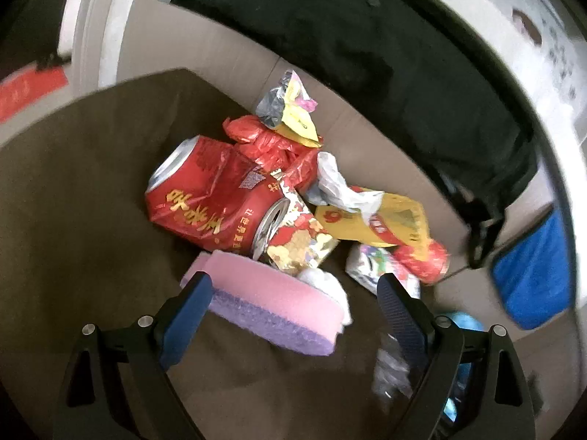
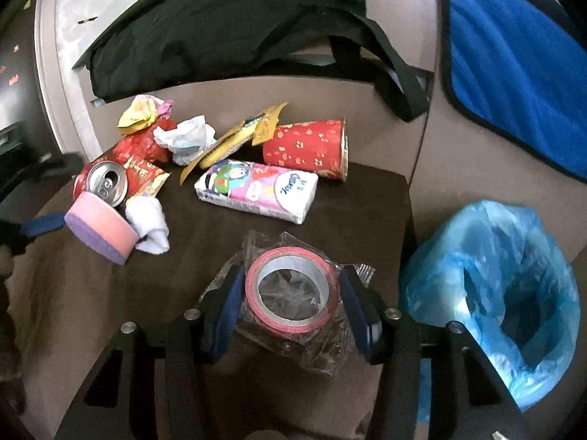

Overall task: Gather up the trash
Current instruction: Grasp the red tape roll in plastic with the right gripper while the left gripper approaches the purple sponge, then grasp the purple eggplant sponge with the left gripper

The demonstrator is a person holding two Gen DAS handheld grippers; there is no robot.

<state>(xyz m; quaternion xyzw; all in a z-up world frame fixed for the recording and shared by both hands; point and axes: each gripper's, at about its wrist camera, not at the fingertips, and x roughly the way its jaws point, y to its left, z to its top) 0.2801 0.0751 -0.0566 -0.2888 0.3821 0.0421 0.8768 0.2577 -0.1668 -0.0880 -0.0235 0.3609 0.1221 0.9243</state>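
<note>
Dark brown surface (image 2: 330,201) against beige sofa, black bag (image 2: 220,25) behind. Trash heaped at far left: red can (image 1: 205,198), sponge (image 1: 271,304), crumpled wrappers (image 2: 146,128), red paper cup (image 2: 308,146), tissue pack (image 2: 256,190). Right gripper (image 2: 290,304) jaws clenched on roll of red tape (image 2: 290,289) in clear wrapper. Left gripper (image 1: 293,304) jaws released, straddling sponge, not pressing. Step in hand, by judgement: pickup of tape. Next calls for lift, swing right to blue bin bag (image 2: 506,293), drop. Bag mouth open; contents not visible.
</note>
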